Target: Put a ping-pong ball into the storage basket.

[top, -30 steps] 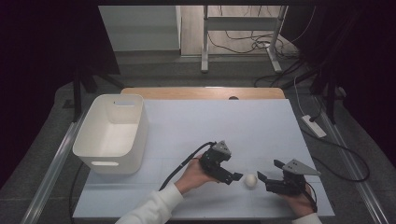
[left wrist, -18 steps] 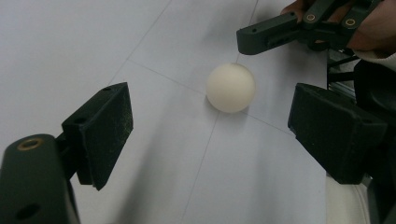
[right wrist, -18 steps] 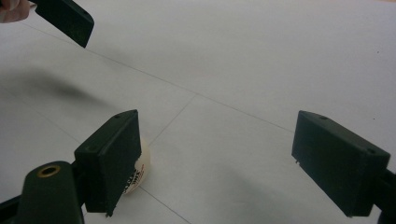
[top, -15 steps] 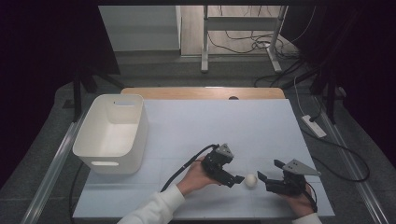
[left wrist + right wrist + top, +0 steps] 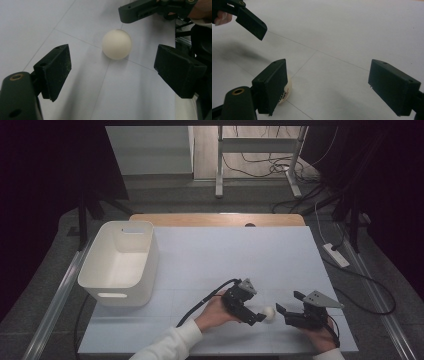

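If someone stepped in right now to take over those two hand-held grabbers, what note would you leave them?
Left gripper: jaws open, lined up on either side of the small white ball, not touching it.
Right gripper: jaws open, holding nothing, low over the table beside the ball.
Ball: resting on the white table near the front edge, between the two grippers.
White bin: at the table's left side; nothing visible inside it.
Done: the left gripper's approach to the ball.
Left: close on the ball and lift it; the bin is probably where it goes.
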`<act>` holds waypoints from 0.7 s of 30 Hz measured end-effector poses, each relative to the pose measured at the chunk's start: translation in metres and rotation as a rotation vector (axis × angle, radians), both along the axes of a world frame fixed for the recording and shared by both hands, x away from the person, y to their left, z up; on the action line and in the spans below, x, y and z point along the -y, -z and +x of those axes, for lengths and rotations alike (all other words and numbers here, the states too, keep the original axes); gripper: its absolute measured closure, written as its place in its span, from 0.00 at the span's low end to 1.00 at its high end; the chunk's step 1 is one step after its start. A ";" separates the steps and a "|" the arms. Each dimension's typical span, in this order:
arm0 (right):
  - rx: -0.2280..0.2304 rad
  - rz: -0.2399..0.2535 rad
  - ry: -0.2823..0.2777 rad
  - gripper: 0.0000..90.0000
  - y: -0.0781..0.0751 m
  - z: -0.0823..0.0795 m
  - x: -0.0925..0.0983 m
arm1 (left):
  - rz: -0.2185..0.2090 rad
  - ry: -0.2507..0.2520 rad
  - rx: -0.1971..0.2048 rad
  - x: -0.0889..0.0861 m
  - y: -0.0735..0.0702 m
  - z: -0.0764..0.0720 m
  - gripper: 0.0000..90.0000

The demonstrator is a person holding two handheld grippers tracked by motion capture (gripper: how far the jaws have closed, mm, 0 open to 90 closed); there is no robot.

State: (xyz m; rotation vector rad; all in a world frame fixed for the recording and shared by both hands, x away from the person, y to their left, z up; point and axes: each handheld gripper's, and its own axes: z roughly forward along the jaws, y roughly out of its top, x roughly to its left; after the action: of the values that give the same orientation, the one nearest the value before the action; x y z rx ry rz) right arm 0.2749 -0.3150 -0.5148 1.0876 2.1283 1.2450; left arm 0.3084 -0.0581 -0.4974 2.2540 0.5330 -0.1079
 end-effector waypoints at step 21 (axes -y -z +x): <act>0.000 0.001 0.006 0.17 0.000 0.000 0.001 | 0.048 0.042 0.001 0.027 0.008 0.002 0.17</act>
State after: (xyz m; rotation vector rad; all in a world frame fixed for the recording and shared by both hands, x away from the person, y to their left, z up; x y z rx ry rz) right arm 0.2752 -0.3157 -0.5144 1.0931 2.1230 1.2431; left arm 0.3106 -0.0855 -0.5050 2.3123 0.4927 -0.1164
